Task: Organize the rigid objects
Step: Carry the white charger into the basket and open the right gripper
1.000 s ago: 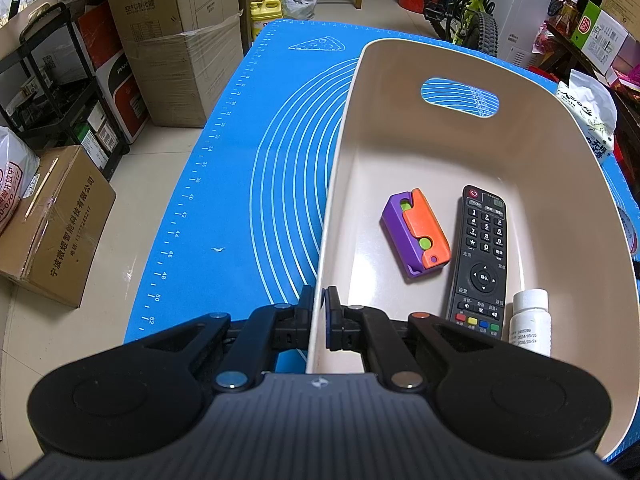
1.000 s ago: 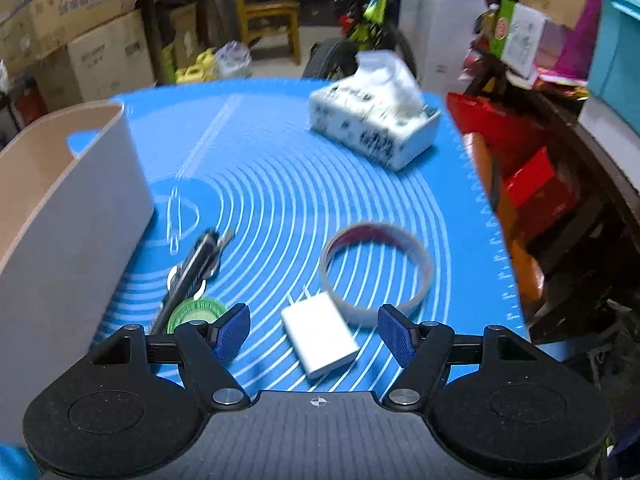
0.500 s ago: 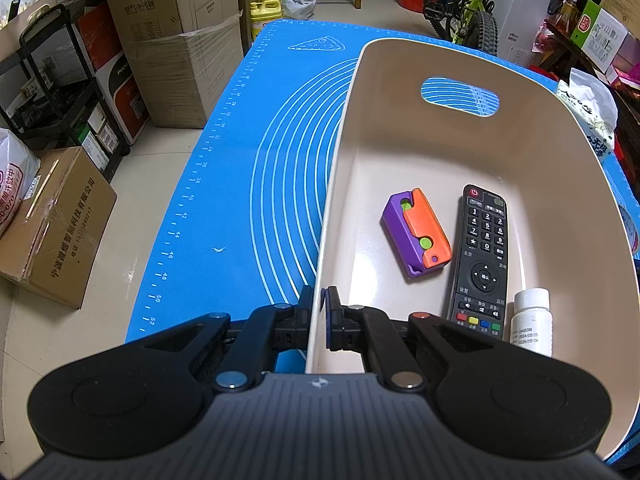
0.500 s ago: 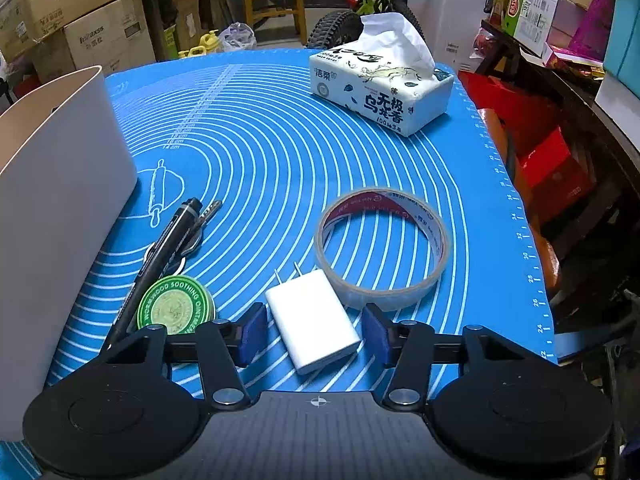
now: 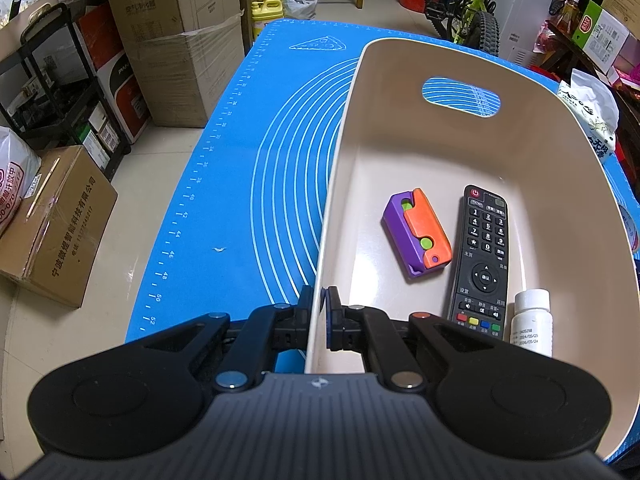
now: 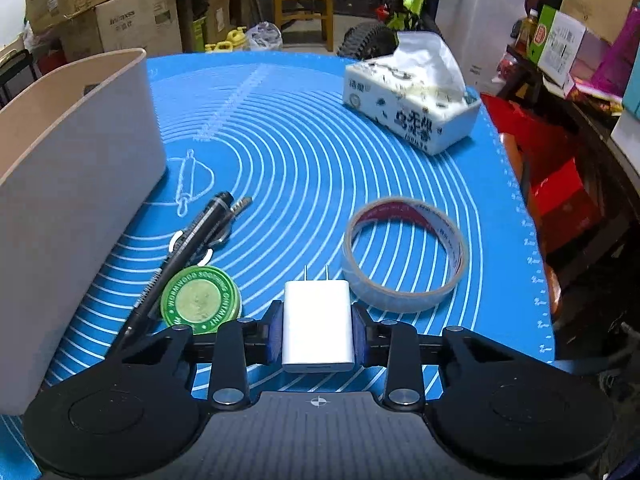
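Charger (image 6: pixel 318 328) between right claw (image 6: pixel 317 335) pads.

A white charger (image 6: pixel 318 330), prongs pointing away, sits clamped between blue pads beside the tape roll (image 6: pixel 404 254).

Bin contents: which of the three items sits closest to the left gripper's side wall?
The purple-and-orange toy; the remote lies to its right, and the white bottle farther right still, near the bin's opposite wall.

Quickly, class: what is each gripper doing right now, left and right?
Left gripper: shut on the bin wall.
Right gripper: shut on the white charger.
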Action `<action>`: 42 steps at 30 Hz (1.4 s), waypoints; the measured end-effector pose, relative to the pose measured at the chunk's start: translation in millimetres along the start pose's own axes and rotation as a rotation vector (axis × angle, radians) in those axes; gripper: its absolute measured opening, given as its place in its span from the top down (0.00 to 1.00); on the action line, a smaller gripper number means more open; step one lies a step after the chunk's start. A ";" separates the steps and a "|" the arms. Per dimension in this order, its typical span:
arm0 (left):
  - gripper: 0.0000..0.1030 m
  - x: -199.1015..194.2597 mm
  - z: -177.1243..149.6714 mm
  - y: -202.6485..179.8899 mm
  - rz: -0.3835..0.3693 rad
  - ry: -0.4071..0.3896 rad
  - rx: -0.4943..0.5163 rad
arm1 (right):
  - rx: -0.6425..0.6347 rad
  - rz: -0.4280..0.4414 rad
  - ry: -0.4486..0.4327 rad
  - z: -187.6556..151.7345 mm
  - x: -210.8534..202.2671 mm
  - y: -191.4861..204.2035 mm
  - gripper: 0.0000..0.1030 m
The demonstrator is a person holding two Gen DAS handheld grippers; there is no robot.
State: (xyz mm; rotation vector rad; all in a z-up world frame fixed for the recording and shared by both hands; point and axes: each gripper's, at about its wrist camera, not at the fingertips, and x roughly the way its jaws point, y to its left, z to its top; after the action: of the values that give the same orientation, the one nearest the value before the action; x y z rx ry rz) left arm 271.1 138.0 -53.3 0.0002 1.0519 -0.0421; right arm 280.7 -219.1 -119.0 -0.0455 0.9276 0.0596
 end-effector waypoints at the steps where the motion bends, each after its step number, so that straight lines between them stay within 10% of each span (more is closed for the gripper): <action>1: 0.93 0.0 0.0 -0.1 0.000 0.000 0.000 | 0.007 0.001 -0.007 0.7 -3.5 0.1 0.58; 26: 0.93 0.0 -0.3 0.9 -0.002 0.000 0.000 | 0.027 0.109 -0.327 67.8 -100.4 83.0 0.58; 42: 0.93 0.1 -0.3 0.5 -0.002 0.000 0.000 | -0.191 0.205 -0.183 77.2 -56.9 202.7 0.58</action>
State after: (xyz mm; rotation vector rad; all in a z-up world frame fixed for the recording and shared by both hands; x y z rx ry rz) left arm 270.9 138.5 -53.5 -0.0010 1.0522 -0.0439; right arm 293.9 -13.8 -29.9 -0.1197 0.7383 0.3370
